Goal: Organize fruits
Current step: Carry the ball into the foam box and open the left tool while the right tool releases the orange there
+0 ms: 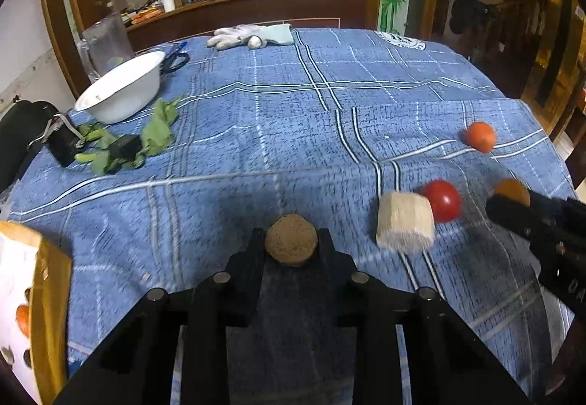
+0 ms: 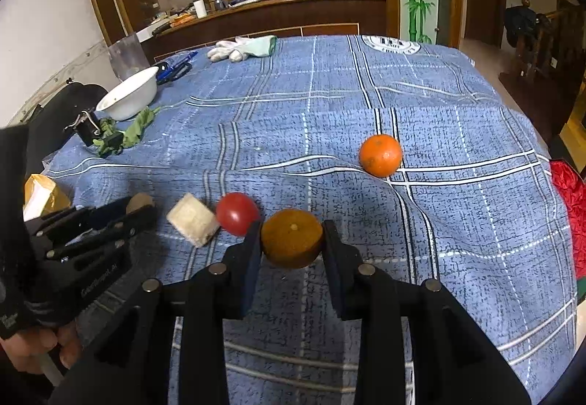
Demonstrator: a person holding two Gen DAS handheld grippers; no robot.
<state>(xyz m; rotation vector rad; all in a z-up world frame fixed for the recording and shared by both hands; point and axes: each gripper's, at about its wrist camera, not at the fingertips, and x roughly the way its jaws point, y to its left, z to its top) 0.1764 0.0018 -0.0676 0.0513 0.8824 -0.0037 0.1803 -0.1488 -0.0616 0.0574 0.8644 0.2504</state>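
My left gripper (image 1: 292, 236) is shut on a rough brown round fruit (image 1: 291, 239), held low over the blue checked tablecloth (image 1: 293, 119). In the right wrist view the same gripper (image 2: 141, 209) shows at the left with the brown fruit (image 2: 140, 201) between its tips. My right gripper (image 2: 292, 231) is shut on a dull orange-brown fruit (image 2: 292, 238); it appears at the right edge of the left view (image 1: 509, 201). A red tomato (image 2: 237, 214) and a pale block (image 2: 193, 219) lie just left of it. A bright orange (image 2: 381, 155) sits farther back.
A white bowl (image 1: 122, 88) stands at the back left, beside green leaves (image 1: 157, 128) and black clips. A yellow-edged box (image 1: 47, 309) is at the near left. White gloves (image 1: 252, 36) and scissors lie at the far edge. A person's hand (image 2: 44, 342) grips the left tool.
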